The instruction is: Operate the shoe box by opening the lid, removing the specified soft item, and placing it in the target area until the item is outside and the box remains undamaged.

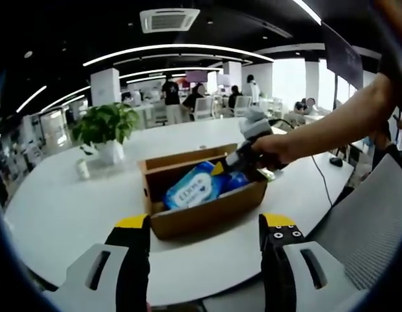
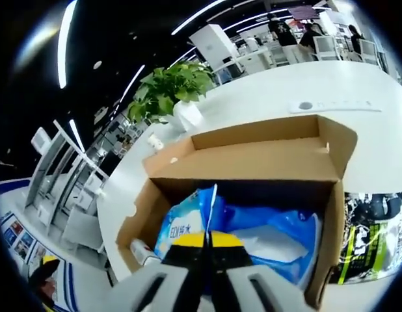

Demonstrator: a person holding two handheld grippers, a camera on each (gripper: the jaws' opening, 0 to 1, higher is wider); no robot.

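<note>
- In the left gripper view, the left claw is being held open above the near edge of the white desk, nothing being gripped between its yellow-tipped jaws.
- Just beyond it, the open cardboard shoe box is resting on the desk, its lid folded back on the far side.
- A blue-and-white soft pack is lying inside the box, toward its left half.
- The right claw is being reached into the box from the right by a person's hand.
- In the right gripper view, the right claw is being pressed shut on an upright edge of the soft pack, the pack being still inside the shoe box.
- A printed sheet is lying on the desk just right of the box.
- Farther off to the left, a potted plant is standing on the desk, a small cup being just beside it.
- At the far end, people are being seen seated among desks and chairs.
</note>
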